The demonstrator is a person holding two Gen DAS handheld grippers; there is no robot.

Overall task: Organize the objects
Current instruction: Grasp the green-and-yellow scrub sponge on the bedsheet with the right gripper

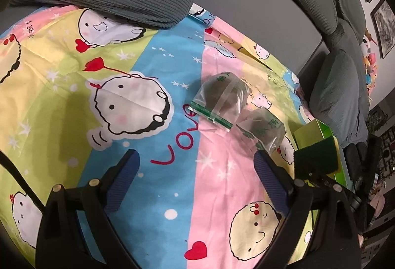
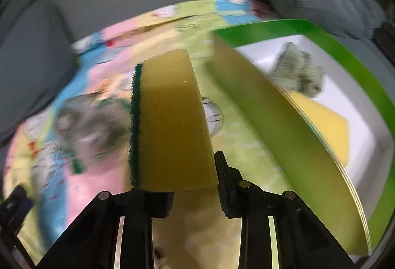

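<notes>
My right claw is clamped on the yellow foam sponge with a dark green scouring layer, held above the cartoon-print bedsheet, just beside the green cardboard box. Inside that box: a second yellow sponge and a grey-green knitted cloth. My left claw hangs wide open, empty, near two clear zip bags with brownish contents.

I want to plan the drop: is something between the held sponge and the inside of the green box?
Only the box's near wall. The right gripper holds the sponge left of it; inside lie another sponge and a cloth.
</notes>
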